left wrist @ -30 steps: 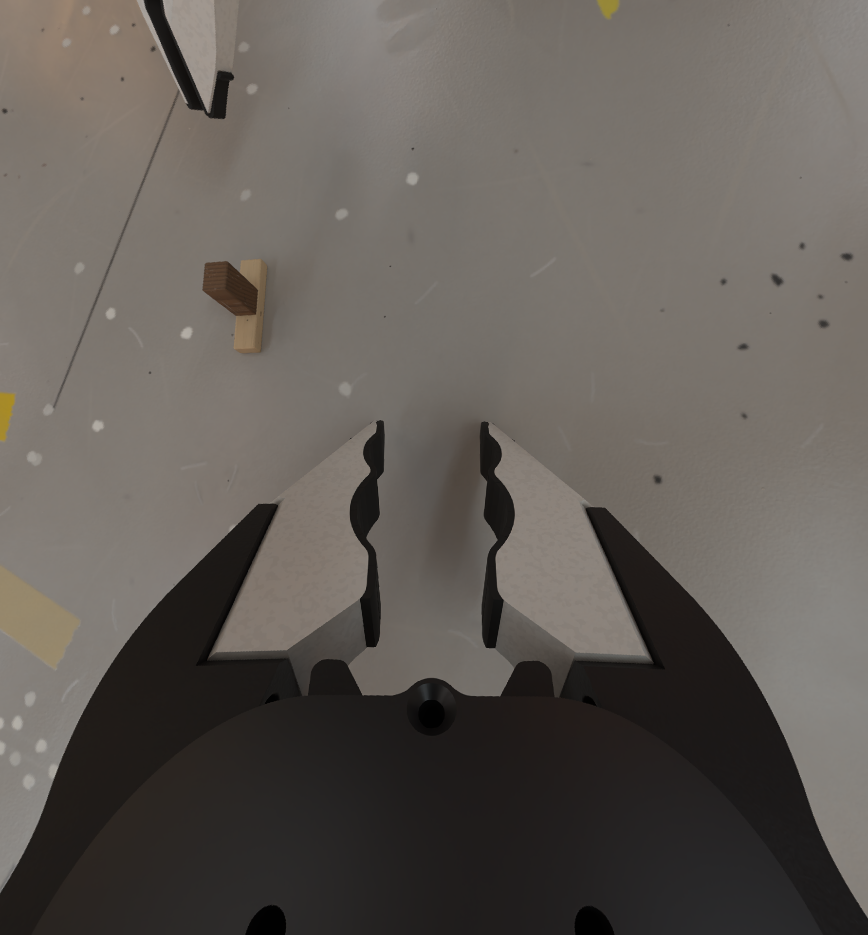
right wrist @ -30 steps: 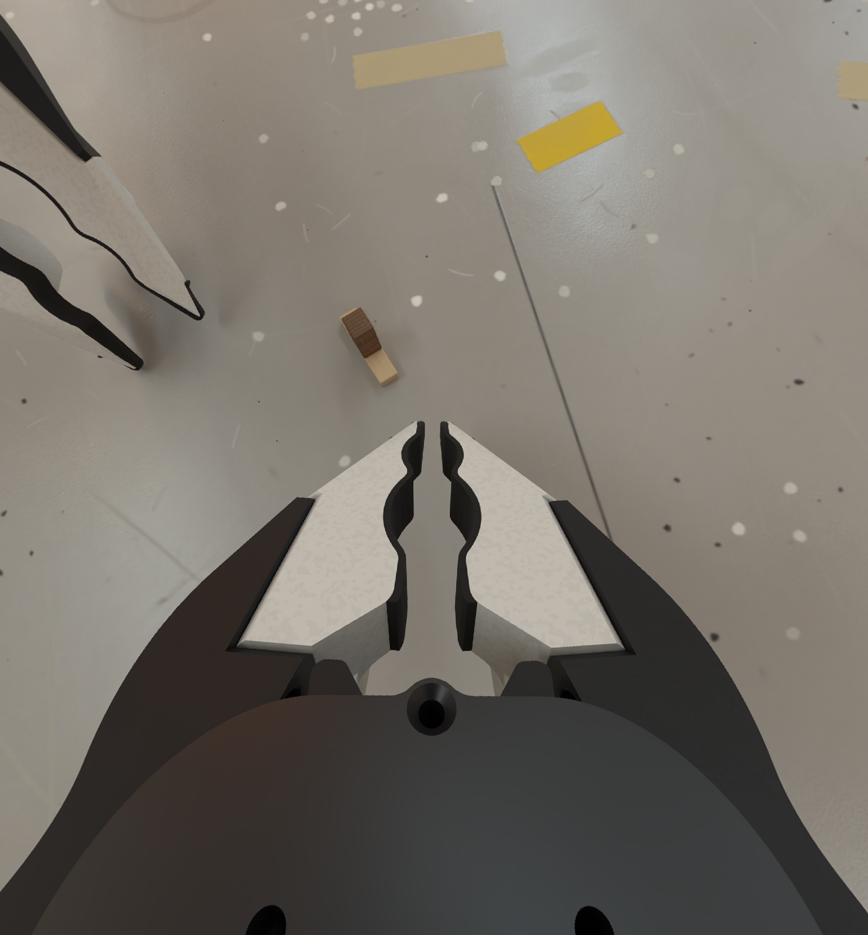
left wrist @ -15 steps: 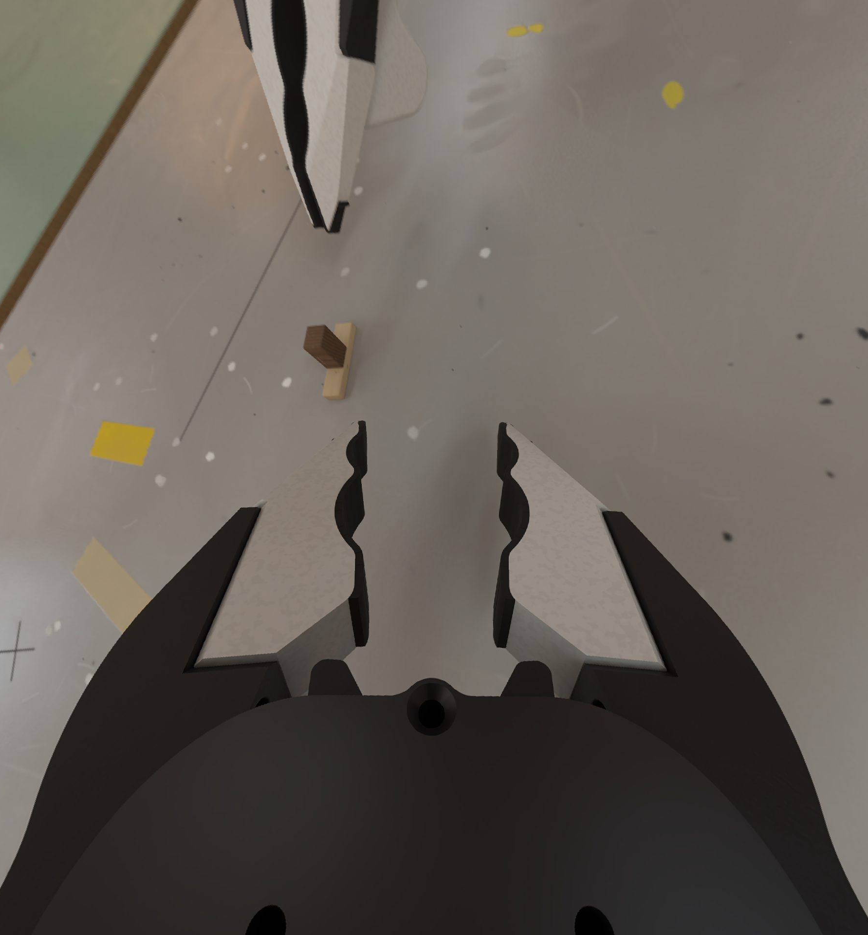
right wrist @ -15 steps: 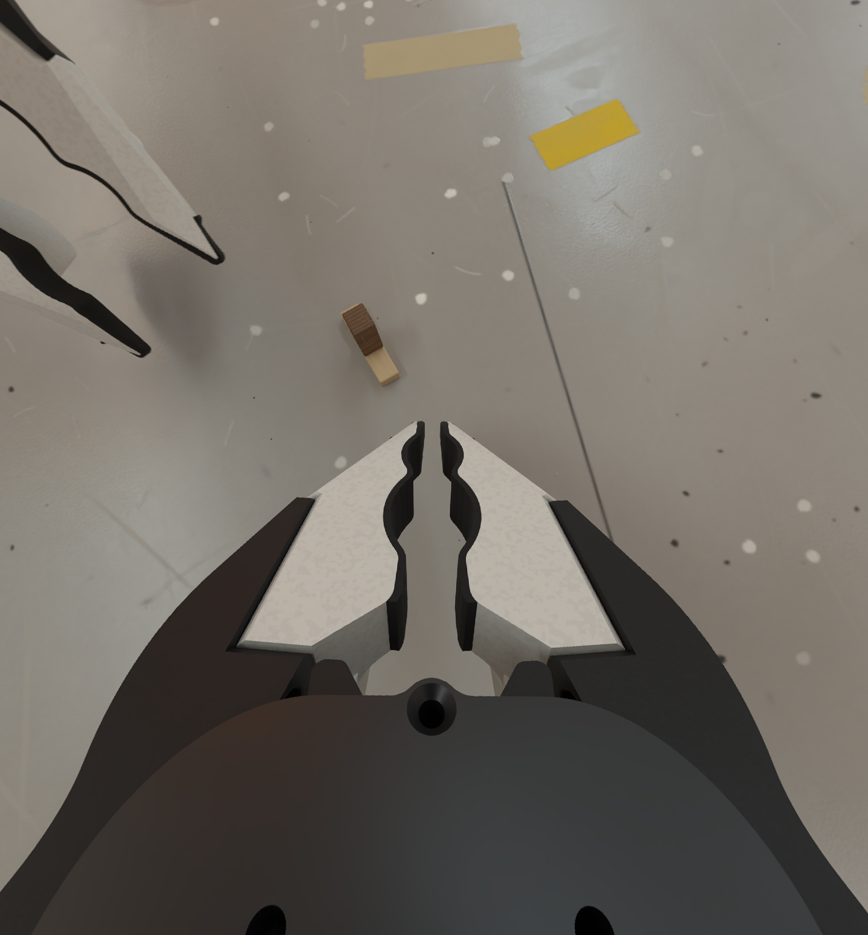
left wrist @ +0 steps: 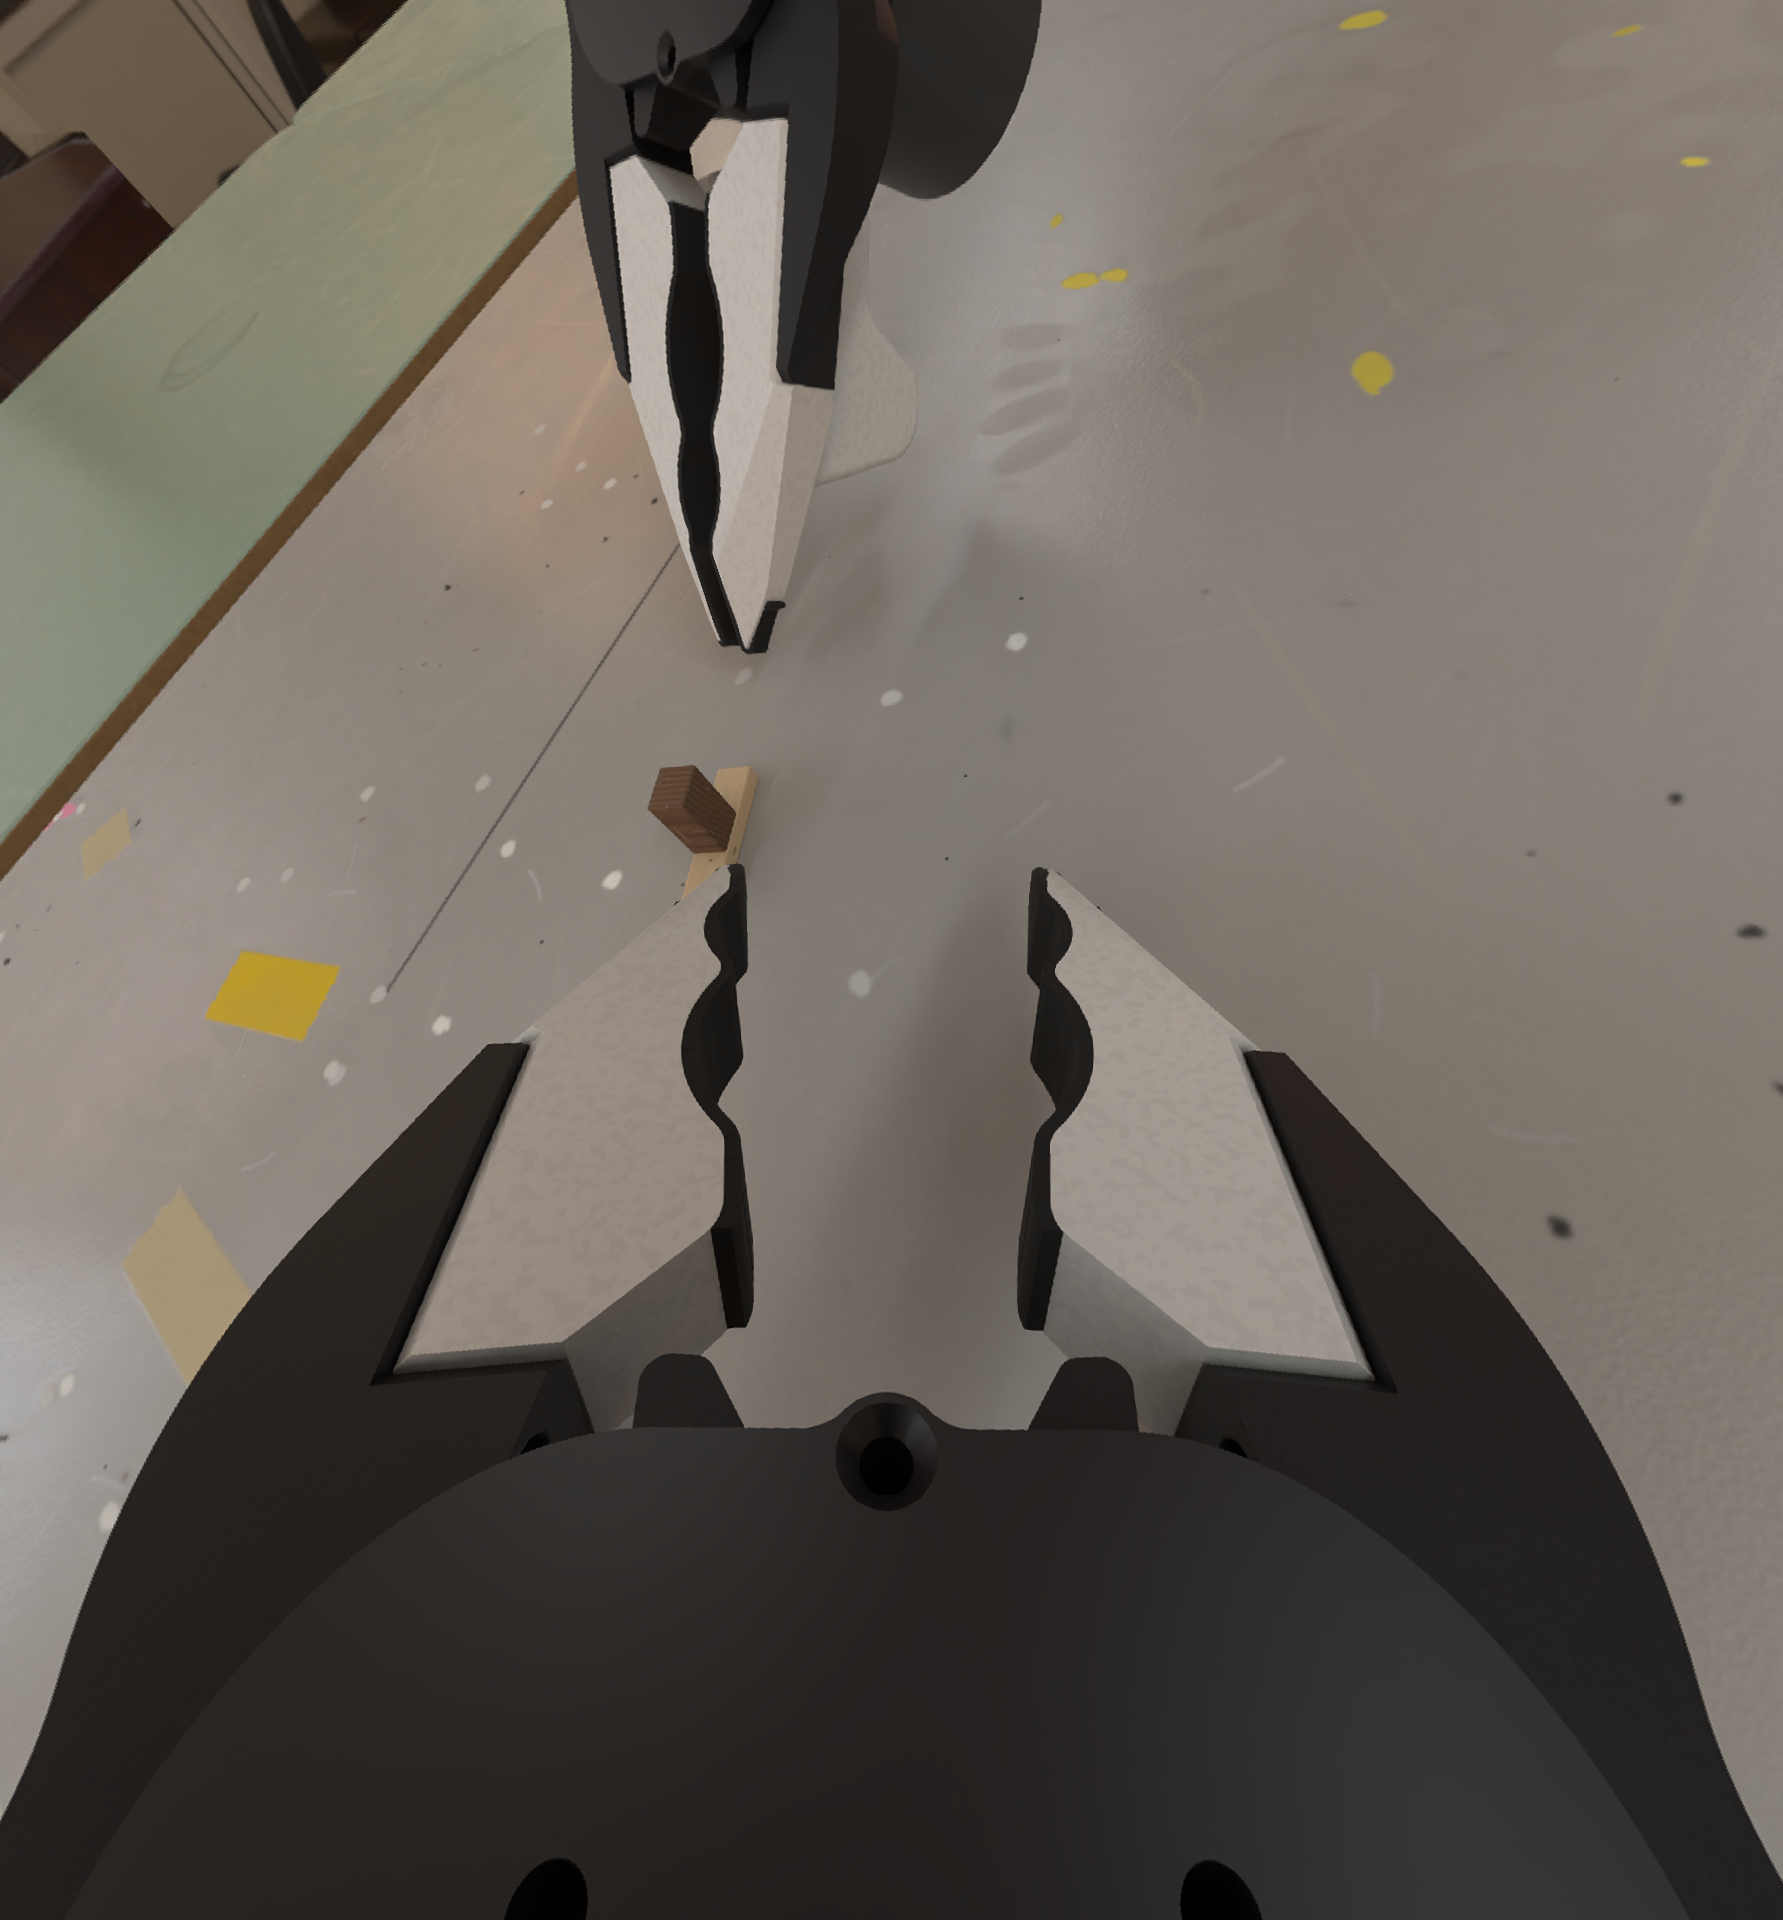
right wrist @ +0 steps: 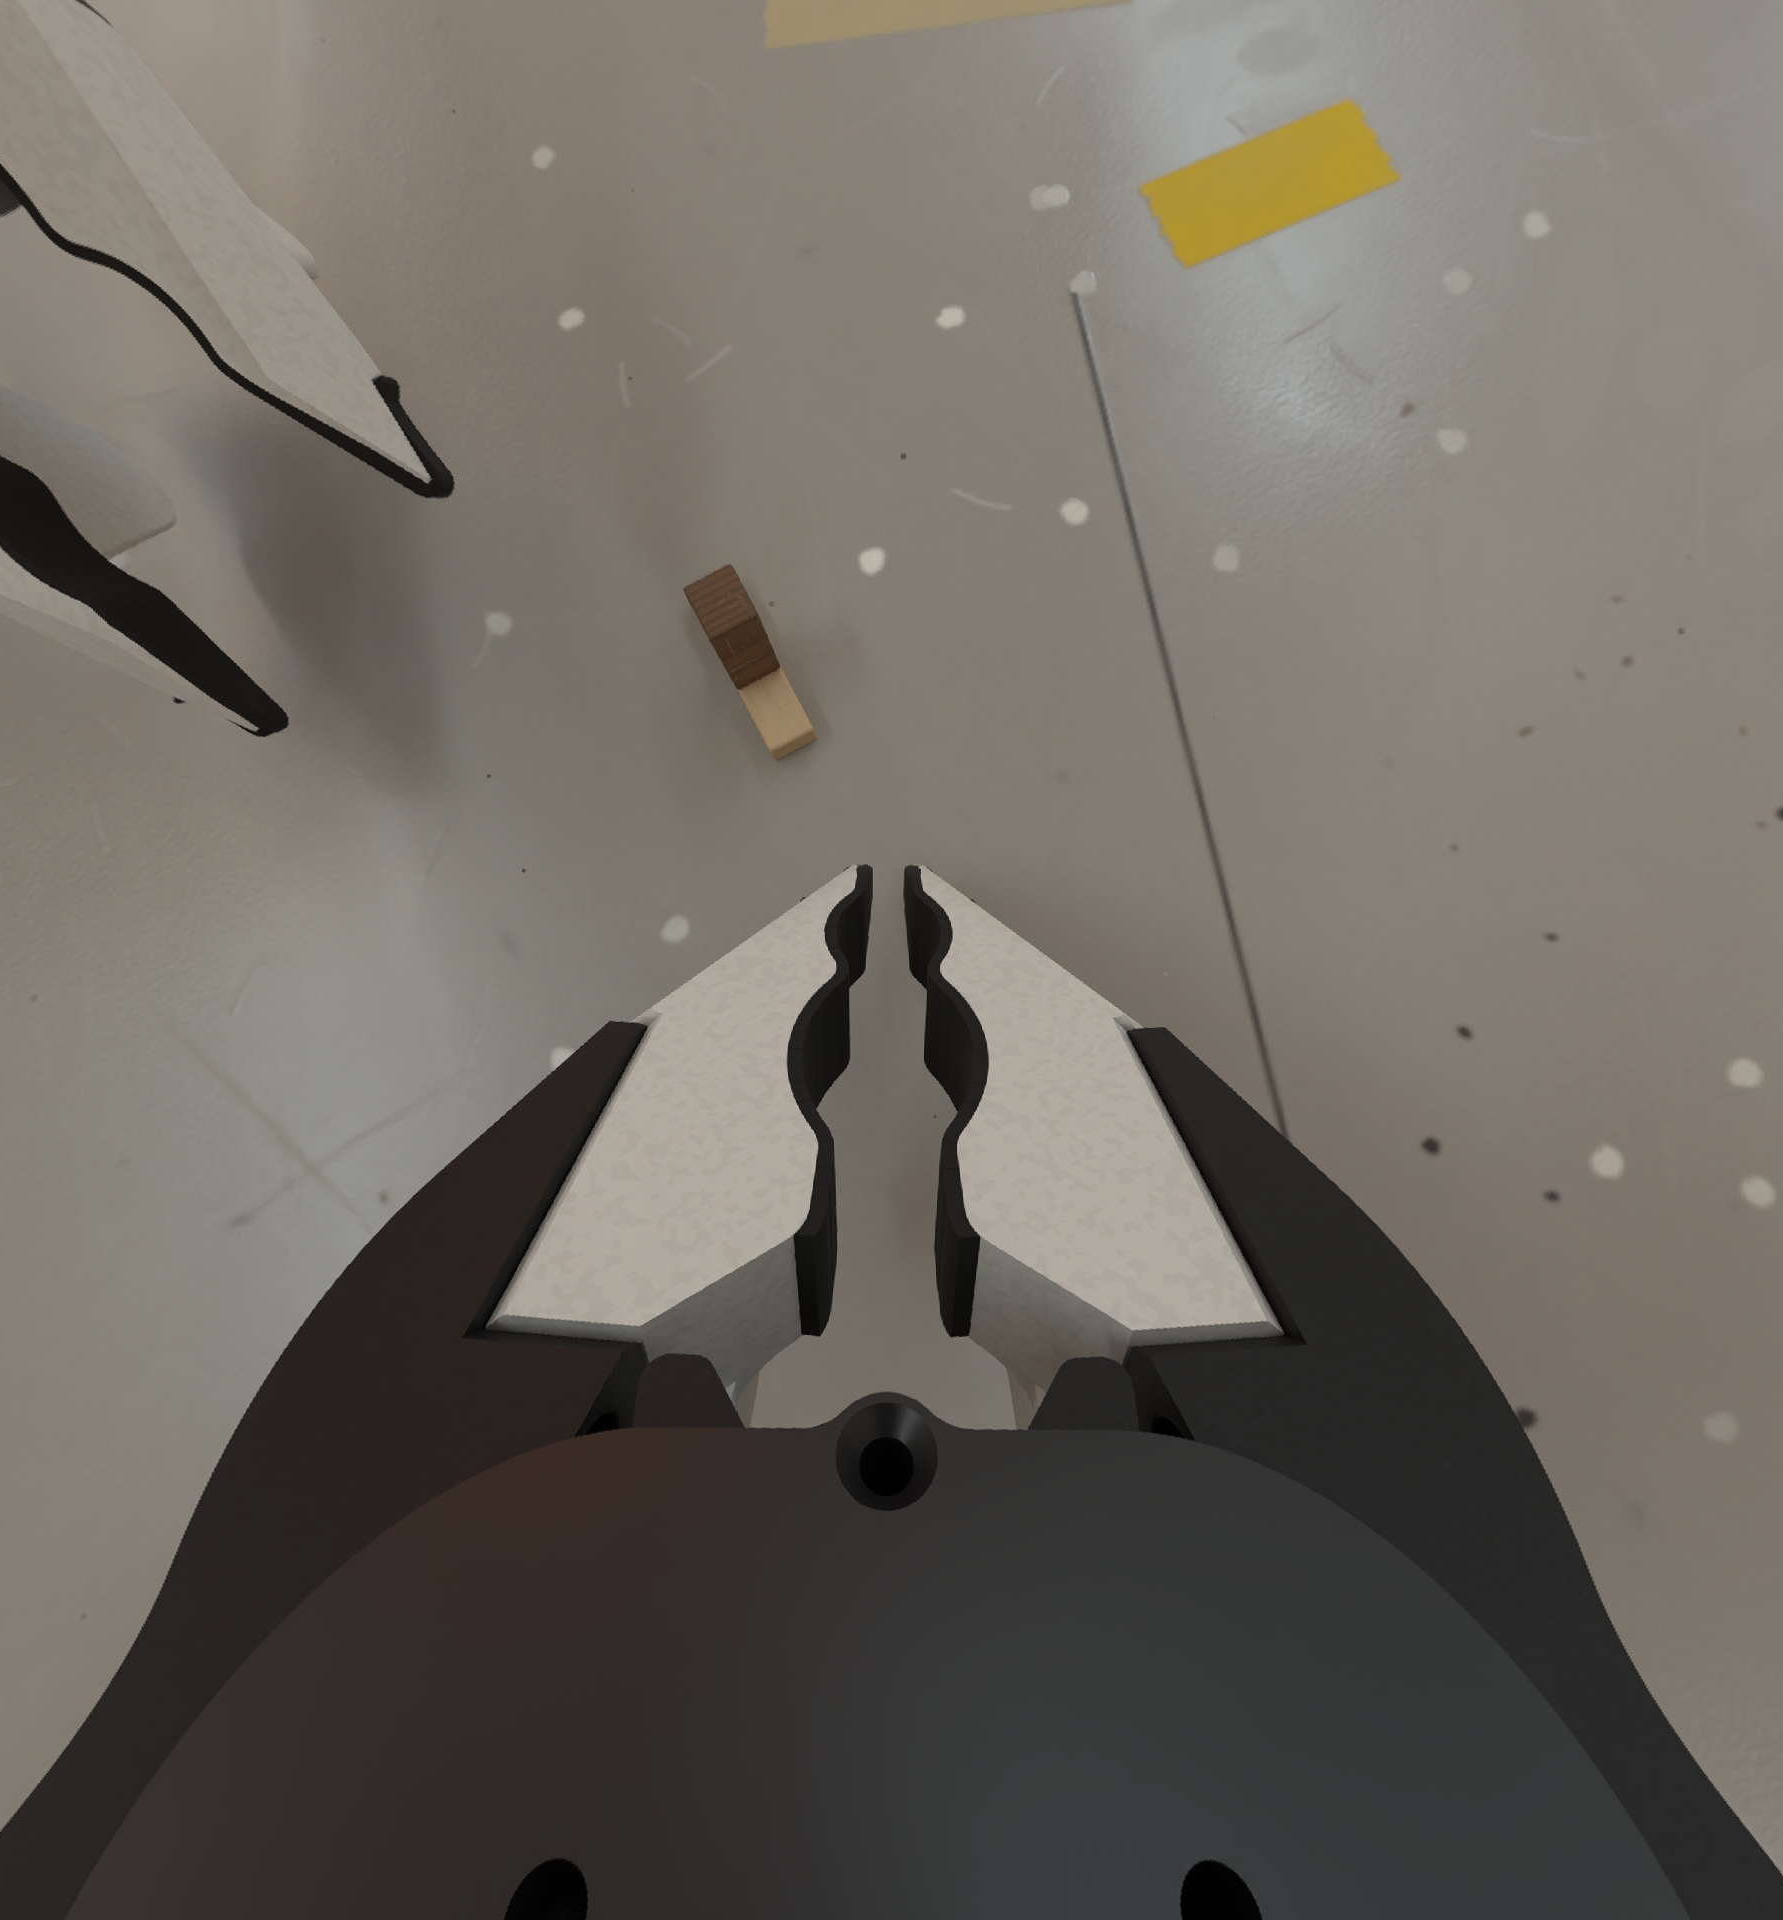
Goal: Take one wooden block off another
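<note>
Altogether two blocks point(right wrist: 750, 661), two grippers point(left wrist: 885, 883).

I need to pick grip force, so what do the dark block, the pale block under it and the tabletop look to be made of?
The dark block looks like dark-stained or walnut-like wood, matte, with fine grain lines on its end. The pale block looks like unfinished light wood, pine perhaps, smooth and matte. The tabletop seems a hard grey painted or laminate surface with a slight sheen, scratched and paint-specked; its true material is unclear.
</note>
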You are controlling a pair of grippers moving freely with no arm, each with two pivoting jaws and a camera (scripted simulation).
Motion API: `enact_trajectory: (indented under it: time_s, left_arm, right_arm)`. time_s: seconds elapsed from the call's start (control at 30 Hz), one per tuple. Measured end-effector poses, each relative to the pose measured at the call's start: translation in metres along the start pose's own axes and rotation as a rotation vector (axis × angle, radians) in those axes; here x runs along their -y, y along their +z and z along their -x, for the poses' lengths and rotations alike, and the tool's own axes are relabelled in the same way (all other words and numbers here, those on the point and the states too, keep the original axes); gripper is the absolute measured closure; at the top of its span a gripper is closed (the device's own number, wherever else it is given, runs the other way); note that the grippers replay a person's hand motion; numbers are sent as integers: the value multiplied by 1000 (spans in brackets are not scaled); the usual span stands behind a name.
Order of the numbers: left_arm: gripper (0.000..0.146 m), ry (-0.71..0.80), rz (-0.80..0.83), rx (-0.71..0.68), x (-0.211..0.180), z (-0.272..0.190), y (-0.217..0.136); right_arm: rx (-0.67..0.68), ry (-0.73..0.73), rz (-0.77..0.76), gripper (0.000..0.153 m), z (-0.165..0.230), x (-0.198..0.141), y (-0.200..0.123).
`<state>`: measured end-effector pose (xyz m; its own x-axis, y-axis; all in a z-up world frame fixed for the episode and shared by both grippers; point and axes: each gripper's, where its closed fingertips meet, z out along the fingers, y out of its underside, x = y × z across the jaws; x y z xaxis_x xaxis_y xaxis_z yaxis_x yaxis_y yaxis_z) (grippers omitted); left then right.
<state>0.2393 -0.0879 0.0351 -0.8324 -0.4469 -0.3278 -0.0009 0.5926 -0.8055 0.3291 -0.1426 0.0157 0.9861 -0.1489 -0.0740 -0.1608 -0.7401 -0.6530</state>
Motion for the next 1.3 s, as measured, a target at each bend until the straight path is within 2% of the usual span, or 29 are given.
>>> enact_trajectory:
  time_s: [0.37, 1.3]
  left_arm:
    - [96, 76, 9, 46, 2, -1, 3]
    - [93, 68, 73, 13, 1, -6, 7]
  right_arm:
    - [22, 16, 8, 147, -1, -4, 5]
    - [38, 26, 2, 147, -1, -4, 5]
